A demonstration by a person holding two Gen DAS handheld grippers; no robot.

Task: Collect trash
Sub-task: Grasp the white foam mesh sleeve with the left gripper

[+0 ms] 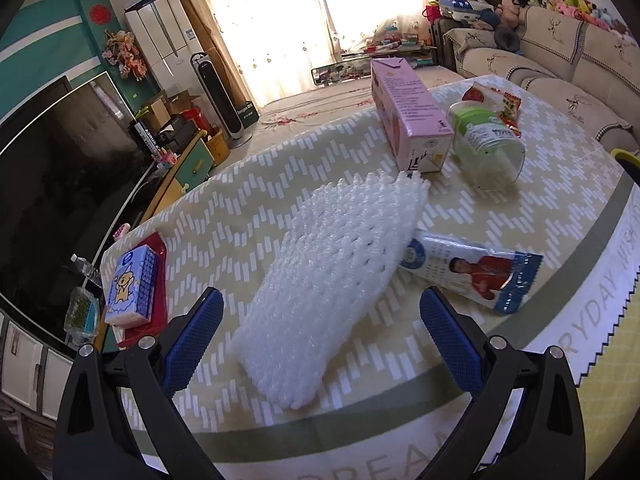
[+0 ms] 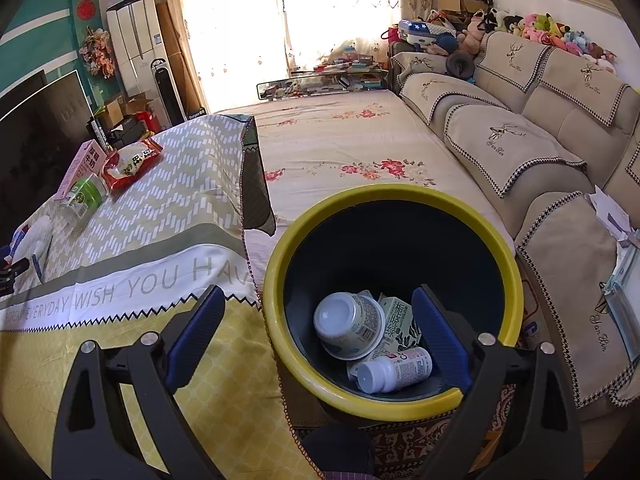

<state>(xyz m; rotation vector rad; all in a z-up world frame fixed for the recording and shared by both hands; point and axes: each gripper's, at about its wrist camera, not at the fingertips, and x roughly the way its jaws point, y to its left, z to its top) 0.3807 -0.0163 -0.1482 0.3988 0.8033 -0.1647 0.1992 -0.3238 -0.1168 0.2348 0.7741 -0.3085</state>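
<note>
White foam netting, a soft mesh sleeve (image 1: 328, 280), is lying flat on the patterned cloth of the bench (image 1: 248, 184), directly ahead of the left tool (image 1: 320, 340). Its long axis is running from about seven o'clock, near the tool, up to one o'clock, so the sleeve is sitting slightly skewed to the gap between the blue pads. The left tool is standing wide open and gripping nothing, its pads flanking the sleeve's near end without touching it. This hand looks the nearer one for the pick.

At three o'clock from the sleeve, a white and red printed sachet (image 1: 472, 272) is lying with one end tucked against the sleeve's edge. Farther off at one o'clock, a pink milk carton (image 1: 404, 116) is lying on its side, a clear jar with a green label (image 1: 484, 148) is resting just beside it, and a red snack wrapper (image 1: 496, 104) is sitting behind the jar. At nine o'clock, a blue tissue pack (image 1: 132, 288) is resting on a red tray.

The right tool (image 2: 320, 340) is also wide open and empty, hovering over a yellow-rimmed dark bin (image 2: 280, 264) beside the bench. Inside, a white cup (image 2: 348, 324), a small white bottle (image 2: 394, 370) and a carton are already lying.
</note>
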